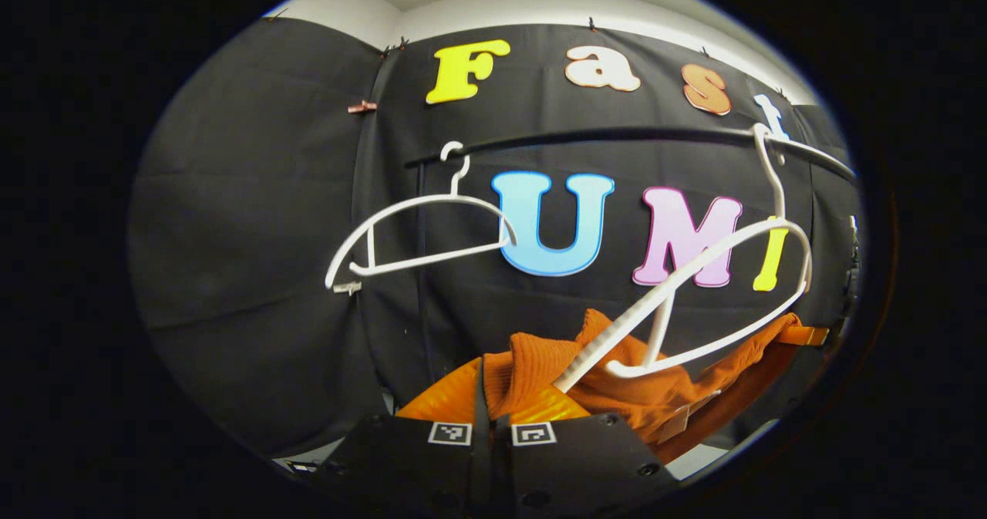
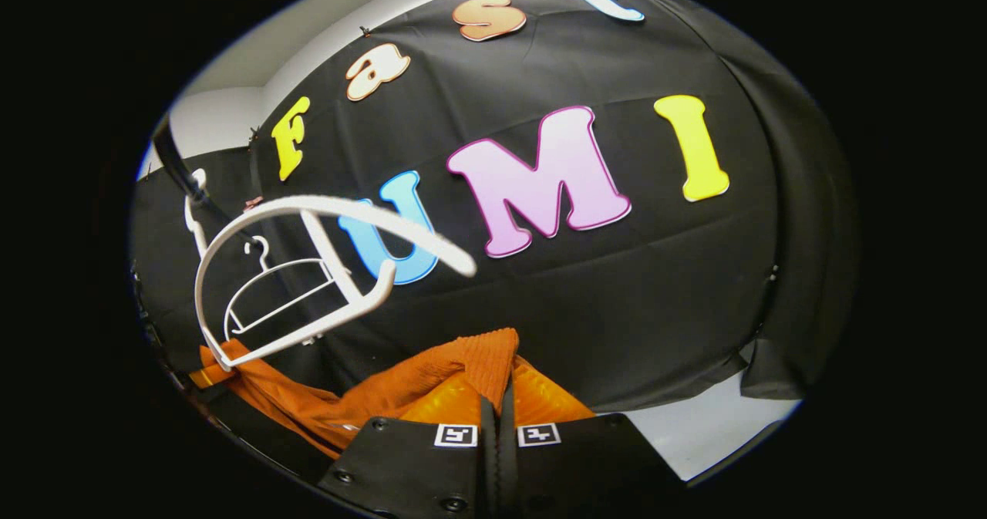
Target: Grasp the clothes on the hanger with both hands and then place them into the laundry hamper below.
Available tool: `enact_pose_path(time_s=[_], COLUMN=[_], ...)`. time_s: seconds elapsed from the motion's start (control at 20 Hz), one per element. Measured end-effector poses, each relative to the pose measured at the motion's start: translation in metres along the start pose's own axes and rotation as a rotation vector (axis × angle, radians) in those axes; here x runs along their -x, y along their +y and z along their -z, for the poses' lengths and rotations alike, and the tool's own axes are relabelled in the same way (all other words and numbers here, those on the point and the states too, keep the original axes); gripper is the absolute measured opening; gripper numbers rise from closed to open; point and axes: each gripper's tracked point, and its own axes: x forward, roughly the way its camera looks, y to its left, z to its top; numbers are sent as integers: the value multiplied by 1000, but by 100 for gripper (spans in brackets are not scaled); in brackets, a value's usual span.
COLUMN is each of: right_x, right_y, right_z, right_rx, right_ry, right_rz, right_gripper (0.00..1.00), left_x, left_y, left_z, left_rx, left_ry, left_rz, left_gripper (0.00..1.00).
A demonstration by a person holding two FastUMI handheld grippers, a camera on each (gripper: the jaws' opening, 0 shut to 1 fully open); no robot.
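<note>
1. The orange ribbed sweater point(image 1: 617, 384) is off the near white hanger point(image 1: 694, 303) and hangs just below it, stretched between the two grippers. In the left gripper view the left gripper point(image 1: 491, 419) has its fingers pressed together on one bunched edge of the knit. In the right gripper view the right gripper point(image 2: 497, 419) pinches the other edge point(image 2: 470, 372) the same way.

2. Each grip takes only a small fold of cloth at the fingertips. My judgement is that the weight of the sagging middle could pull an edge out, and the sweater would then swing from a single gripper.

3. The near white hanger tilts steeply on the black rail point(image 1: 601, 135), and its lower bar lies just above the sweater, perhaps touching it. If the knit catches on the hanger's end, pulling down could drag the hanger off the rail.

4. A second, empty white hanger point(image 1: 420, 234) hangs on the rail well apart from the near hanger, so I judge it little threat.

5. The laundry hamper is not visible here, so the lowering would be aimed blind. A drop made too far from the rail's line could land the sweater on the rim or the floor.

6. If the grippers drift apart, the taut cloth could slip from either pinch.
</note>
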Motion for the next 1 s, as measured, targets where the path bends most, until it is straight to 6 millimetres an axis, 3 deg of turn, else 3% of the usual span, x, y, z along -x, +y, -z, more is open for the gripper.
enact_pose_path(time_s=[0.2,0.3,0.5,0.65,0.8,1.0], right_x=[10,17,40,56,65,70], right_y=[33,53,96,128,137,137], right_z=[36,48,55,56,63,89], right_rx=[-98,-111,-105,-86,-80,-86], right_ry=[49,70,72,67,94,150], right_rz=[-116,-184,-331,-443,-483,-476], right_gripper=[5,5,8,5,4,4], left_x=[6,12,22,32,41,40], left_y=[-6,-21,-64,-98,-127,-152], left_z=[42,52,45,31,28,49], left_rx=[15,38,47,97,116,100], left_ry=[86,106,98,81,83,131], left_rz=[23,68,175,275,358,415], left_gripper=[5,5,5,5,5,5])
